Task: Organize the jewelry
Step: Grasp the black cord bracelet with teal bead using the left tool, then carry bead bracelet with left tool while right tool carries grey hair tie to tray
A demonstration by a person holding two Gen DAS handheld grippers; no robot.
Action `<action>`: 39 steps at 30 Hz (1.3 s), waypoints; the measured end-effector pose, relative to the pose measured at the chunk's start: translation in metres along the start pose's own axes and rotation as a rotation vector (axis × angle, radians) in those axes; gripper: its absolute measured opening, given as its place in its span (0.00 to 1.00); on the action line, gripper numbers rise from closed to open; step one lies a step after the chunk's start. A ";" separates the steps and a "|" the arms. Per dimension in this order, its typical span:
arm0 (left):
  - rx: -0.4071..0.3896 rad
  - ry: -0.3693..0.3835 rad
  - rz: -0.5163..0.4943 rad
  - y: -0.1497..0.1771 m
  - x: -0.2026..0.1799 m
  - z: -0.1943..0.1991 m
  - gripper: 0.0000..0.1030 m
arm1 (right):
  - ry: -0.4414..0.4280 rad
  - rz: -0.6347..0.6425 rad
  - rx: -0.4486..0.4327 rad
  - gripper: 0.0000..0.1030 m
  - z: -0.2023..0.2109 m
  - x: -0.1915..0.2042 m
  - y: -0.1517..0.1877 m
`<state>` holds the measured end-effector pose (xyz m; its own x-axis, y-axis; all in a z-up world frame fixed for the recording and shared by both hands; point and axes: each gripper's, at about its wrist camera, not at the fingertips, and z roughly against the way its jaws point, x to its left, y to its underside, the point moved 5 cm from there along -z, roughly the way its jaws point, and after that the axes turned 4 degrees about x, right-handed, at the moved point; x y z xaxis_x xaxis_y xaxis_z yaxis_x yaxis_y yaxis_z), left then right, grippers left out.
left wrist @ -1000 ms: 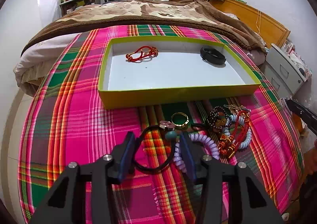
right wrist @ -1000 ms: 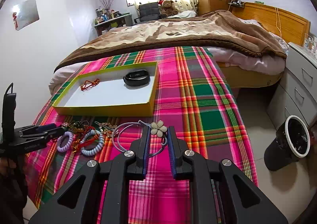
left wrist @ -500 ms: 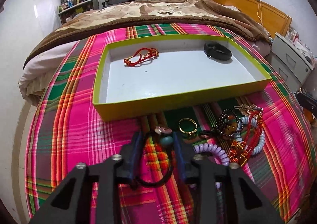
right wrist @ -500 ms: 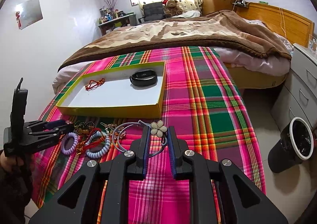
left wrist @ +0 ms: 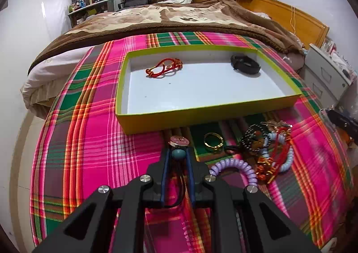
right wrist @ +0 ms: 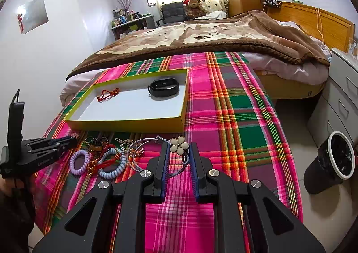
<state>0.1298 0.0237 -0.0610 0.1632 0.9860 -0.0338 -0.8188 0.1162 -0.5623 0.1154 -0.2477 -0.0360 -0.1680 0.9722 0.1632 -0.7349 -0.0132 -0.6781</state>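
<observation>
On the plaid cloth, my left gripper (left wrist: 178,158) is closing its jaws on a black cord bracelet with a teal bead (left wrist: 178,154) and a round pink charm; the pads touch the bead. My right gripper (right wrist: 179,149) is shut on a silver hoop with a white flower (right wrist: 179,145). Beyond both lies a yellow-green box (left wrist: 201,114) holding a red cord bracelet (left wrist: 164,68) and a black band (left wrist: 246,66). A gold ring (left wrist: 213,140), a lilac spiral tie (left wrist: 235,169) and a tangle of beads and red cords (left wrist: 268,152) lie right of the left gripper.
The plaid cloth (right wrist: 235,107) covers the foot of a bed with a brown blanket (right wrist: 212,36) behind. A pale drawer unit (right wrist: 342,96) and a black bin (right wrist: 333,161) stand on the floor to the right. The cloth drops off at its left and right edges.
The left jaws have narrowed from wide open around the black cord to pinching its teal bead. The right gripper has kept still, holding the flower hoop.
</observation>
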 end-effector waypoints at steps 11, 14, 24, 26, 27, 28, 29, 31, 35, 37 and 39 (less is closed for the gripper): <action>-0.072 -0.002 0.005 -0.015 0.007 0.033 0.15 | -0.031 0.037 -0.046 0.17 0.014 0.023 -0.024; -0.087 0.000 0.001 -0.021 0.007 0.038 0.15 | -0.051 0.048 -0.051 0.17 0.014 0.031 -0.034; -0.124 0.038 0.017 -0.052 0.010 0.042 0.15 | -0.062 0.118 -0.023 0.17 -0.023 0.060 -0.082; -0.130 0.050 0.026 -0.059 0.010 0.040 0.15 | -0.070 0.122 -0.005 0.17 -0.037 0.064 -0.093; -0.130 0.055 0.030 -0.062 0.010 0.037 0.15 | -0.076 0.125 0.005 0.17 -0.044 0.067 -0.097; -0.127 0.058 0.033 -0.065 0.011 0.034 0.15 | -0.078 0.128 0.020 0.17 -0.051 0.069 -0.101; -0.123 0.062 0.041 -0.068 0.011 0.030 0.15 | -0.073 0.135 0.031 0.17 -0.059 0.071 -0.105; -0.109 0.078 0.052 -0.073 0.013 0.021 0.15 | -0.071 0.147 0.055 0.17 -0.075 0.076 -0.111; -0.093 0.048 0.052 -0.082 0.016 0.004 0.15 | -0.072 0.168 0.093 0.17 -0.105 0.084 -0.118; -0.082 0.064 0.058 -0.084 0.017 -0.003 0.15 | -0.077 0.183 0.120 0.17 -0.120 0.089 -0.120; -0.064 0.061 0.057 -0.086 0.018 -0.014 0.15 | -0.067 0.191 0.134 0.17 -0.131 0.090 -0.122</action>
<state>0.2109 0.0300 -0.0252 0.1523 0.9815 -0.1163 -0.7909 0.0505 -0.6098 0.2761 -0.1275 -0.0329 -0.3523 0.9314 0.0911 -0.7655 -0.2308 -0.6005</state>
